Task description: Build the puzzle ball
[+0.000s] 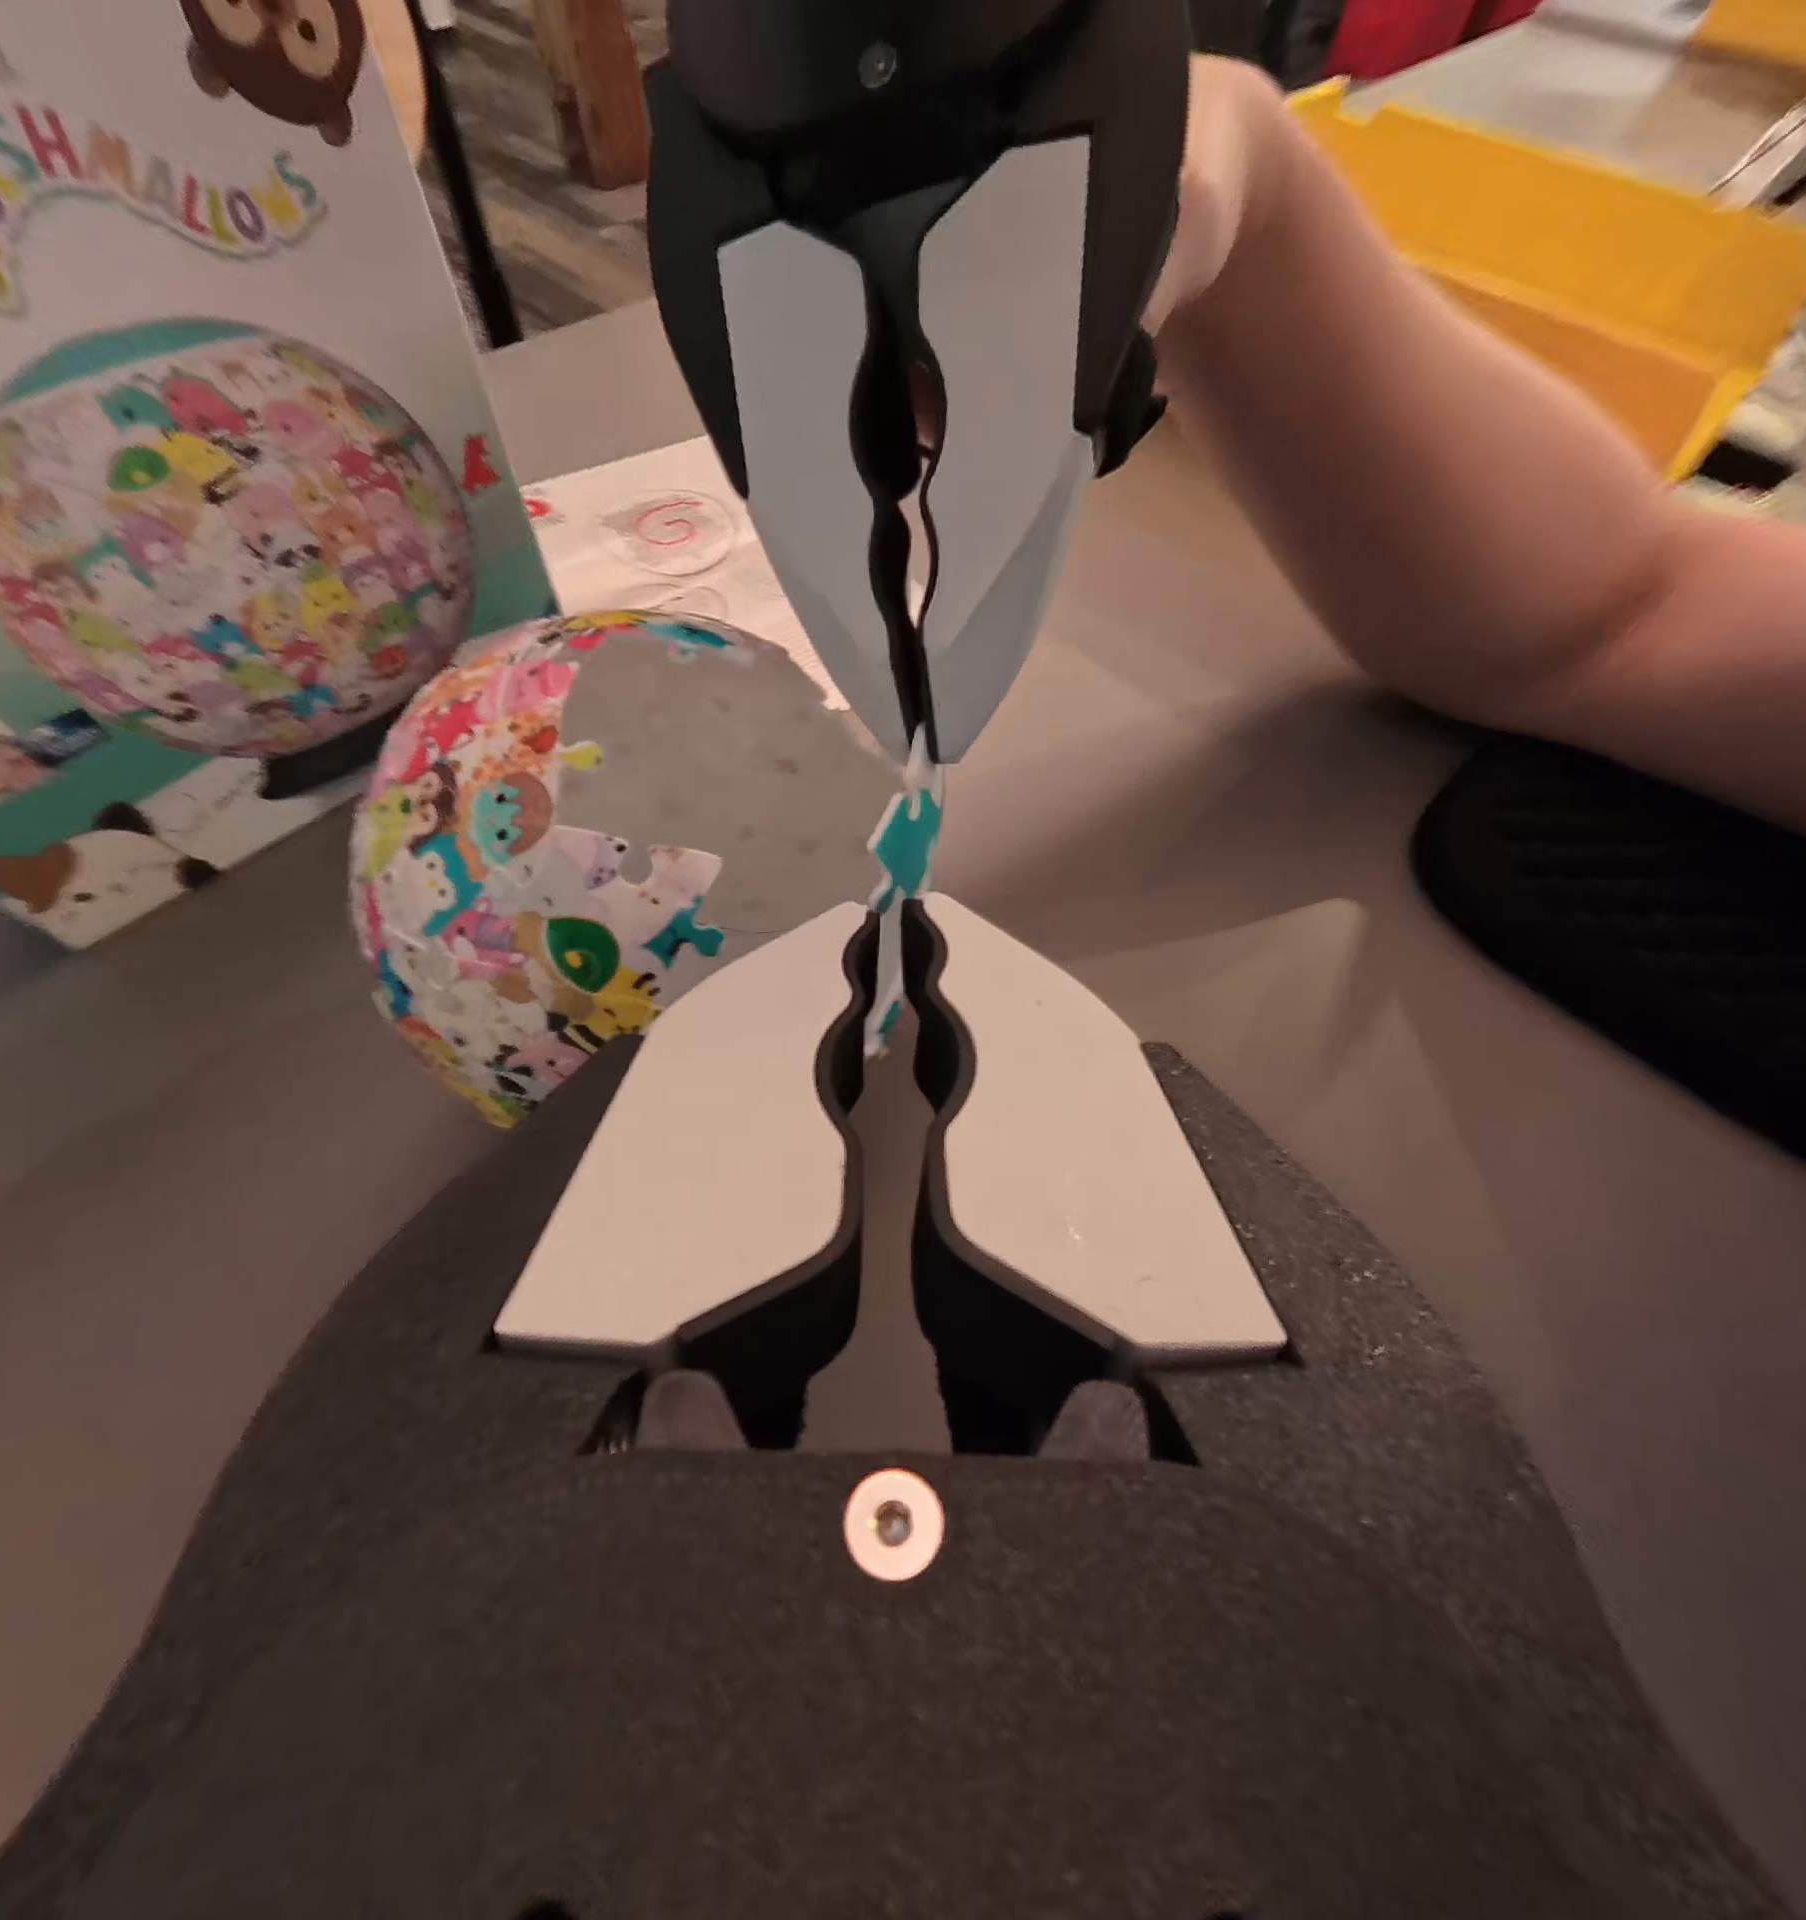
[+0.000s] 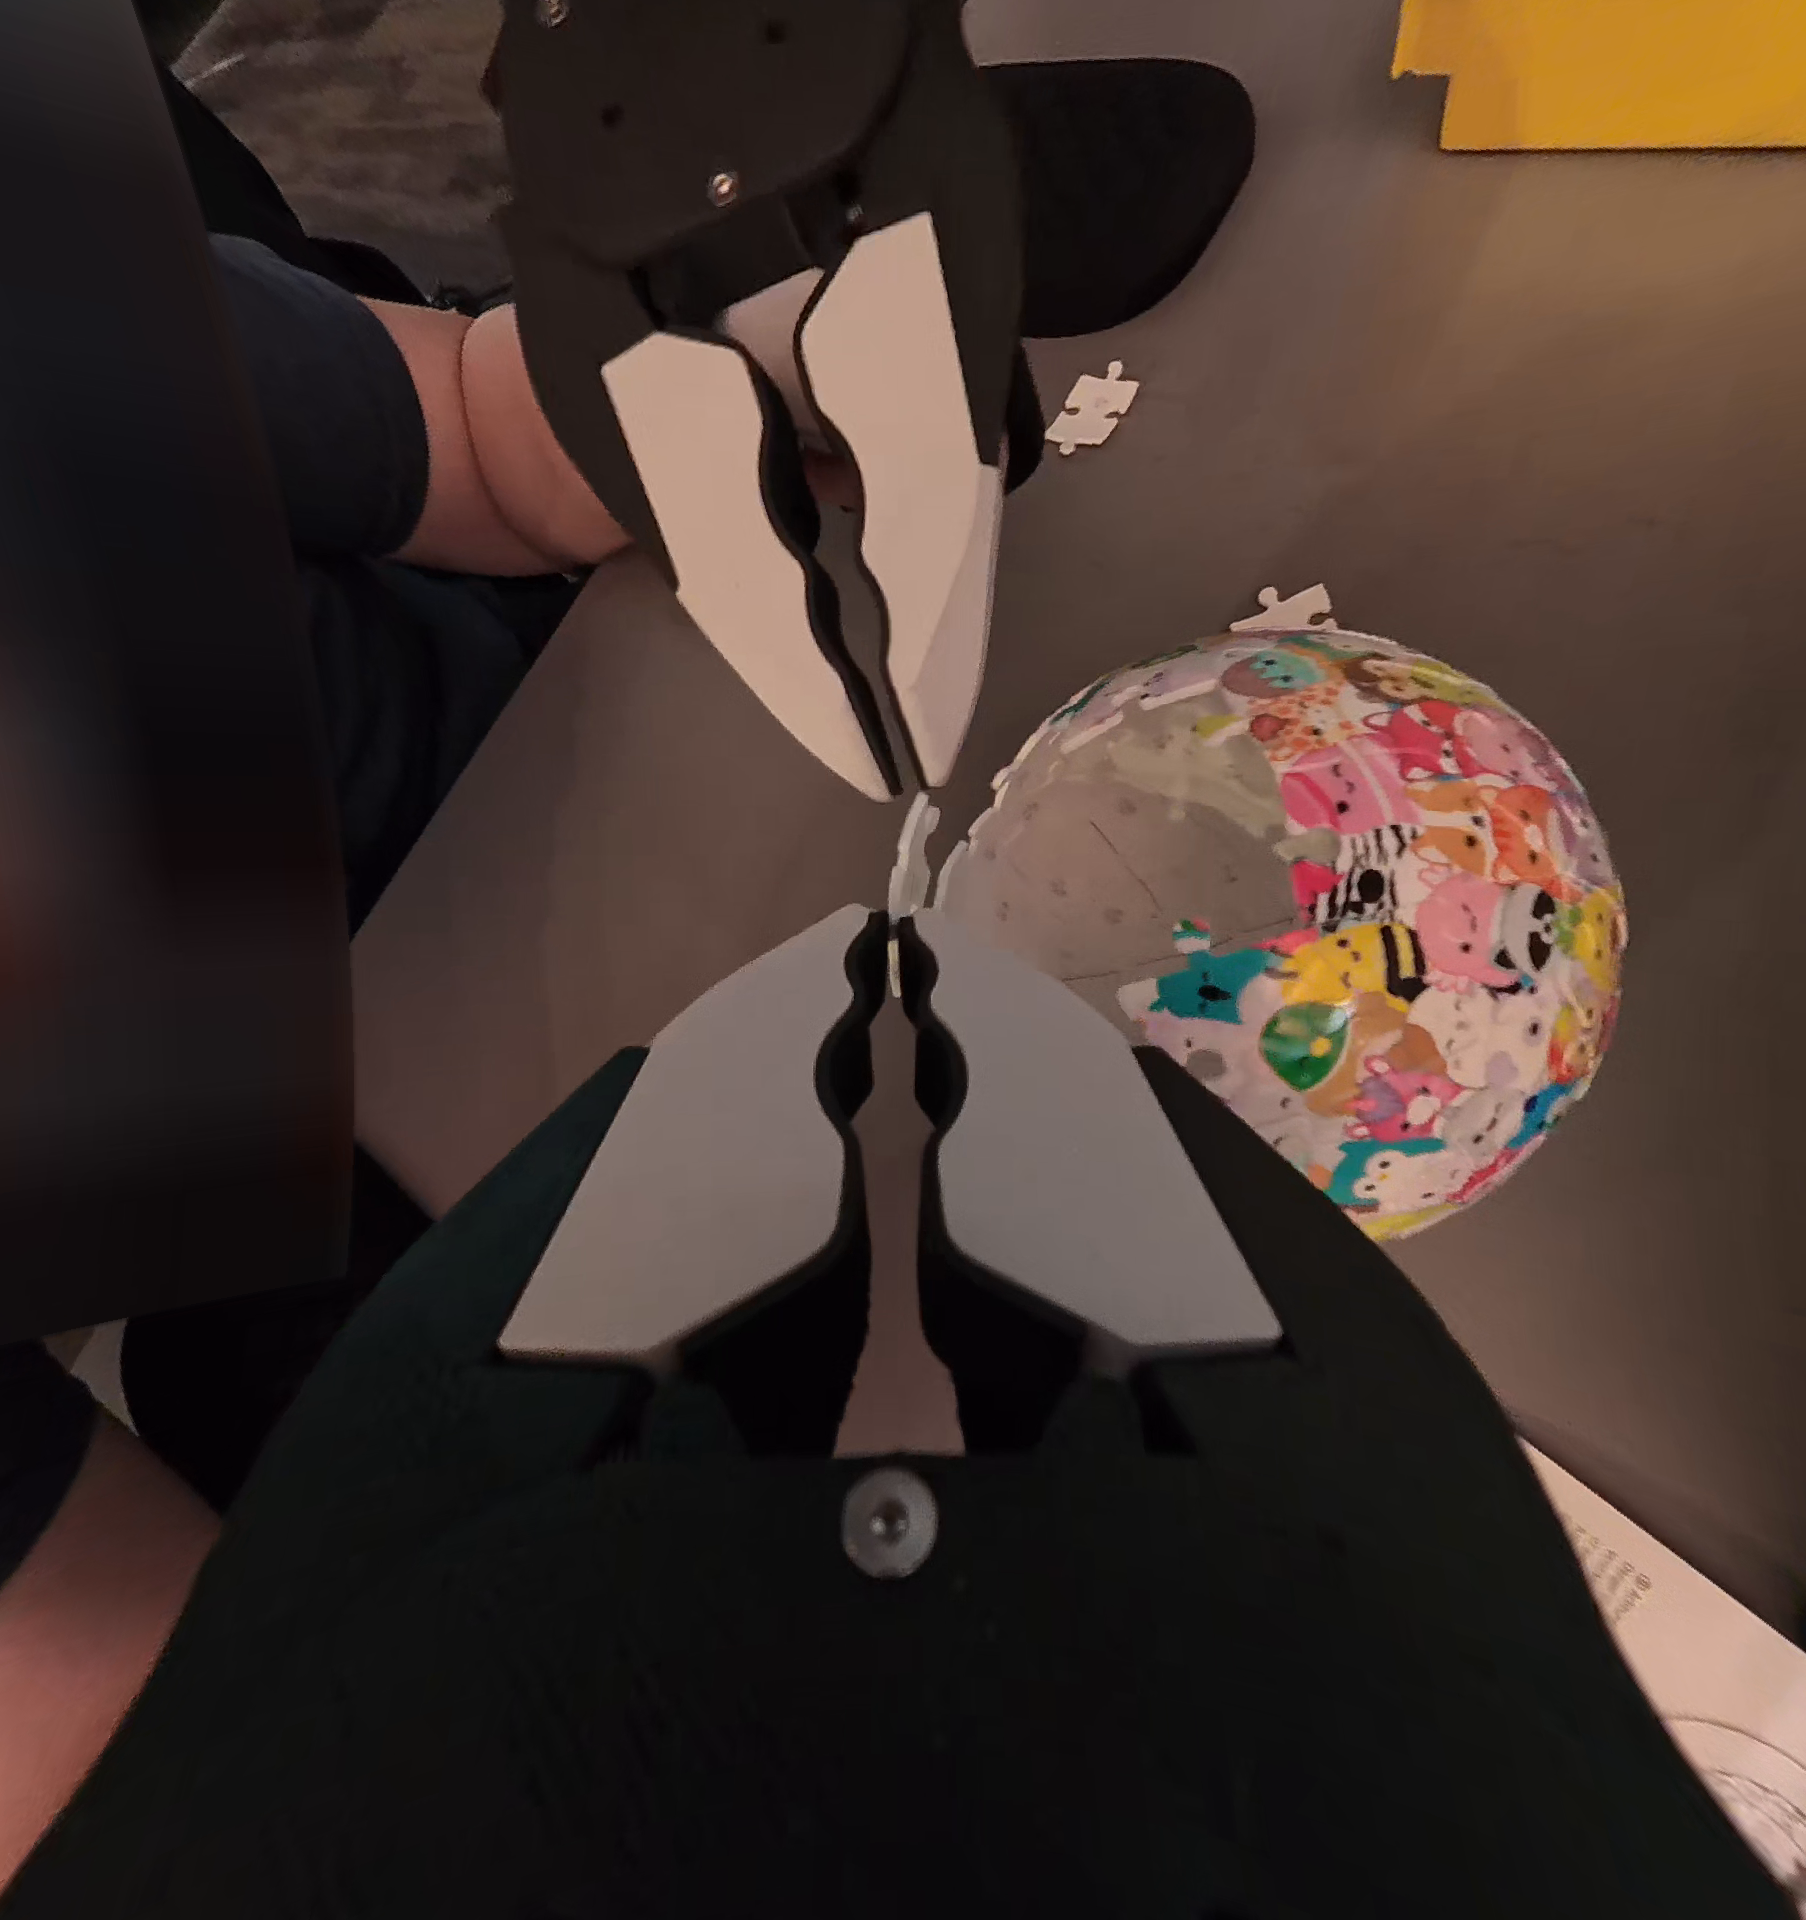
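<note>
Puzzle ball [image 2: 1314, 925], partly built with a grey gap in its shell, sits on the surface [image 2: 1398, 416] at right of the right wrist view. At frame centre the left hand-held gripper [image 1: 891, 920] and right hand-held gripper [image 2: 891, 925] meet tip to tip, both pinching one teal puzzle piece [image 1: 904, 842] held off the surface. Its printed face is hidden edge-on in the right wrist view; two loose pieces [image 2: 1091, 407] lie beyond the ball, with open room near the surface's left edge.

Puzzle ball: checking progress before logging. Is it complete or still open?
Still open. The puzzle ball shows a large gap exposing its grey inside, and one puzzle piece is held between both claws.
</note>
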